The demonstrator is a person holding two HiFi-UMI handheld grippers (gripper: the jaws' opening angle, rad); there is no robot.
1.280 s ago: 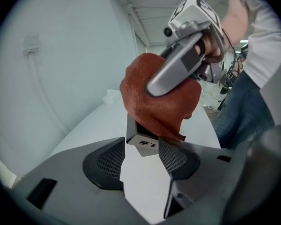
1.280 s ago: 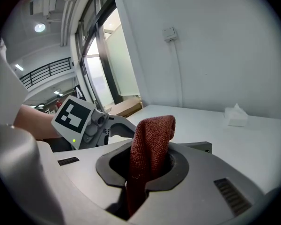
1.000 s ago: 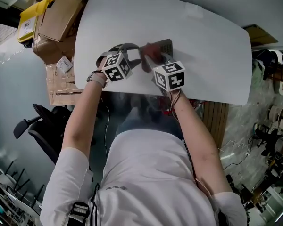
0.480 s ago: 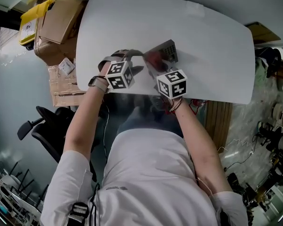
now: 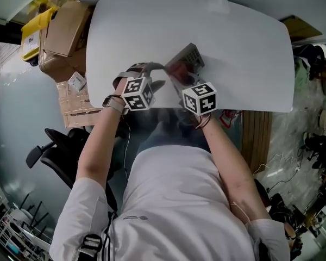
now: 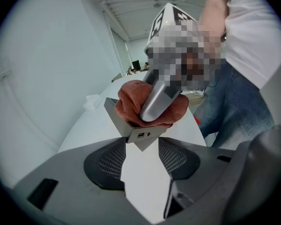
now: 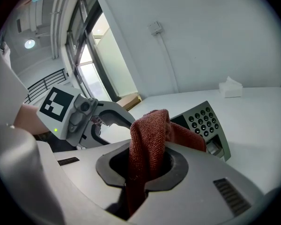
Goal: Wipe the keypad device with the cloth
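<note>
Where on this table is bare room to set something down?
Bare table left of the keypad device and right of it; far edge too, except a white wad. Crowded: near-edge centre, where left tongs, right tongs and cloth gather at the device.

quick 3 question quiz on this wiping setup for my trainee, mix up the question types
1. True or false: the left tongs are clamped shut on the cloth.
2. The cloth lies on: A) a cardboard box, B) the keypad device, C) a chair.
3. Fill in: the keypad device sits on a white ___.
Key: 1 false: they stand apart, with the device's corner at their gap, and it is the right tongs that pinch the cloth. 2 B. 3 table.
</note>
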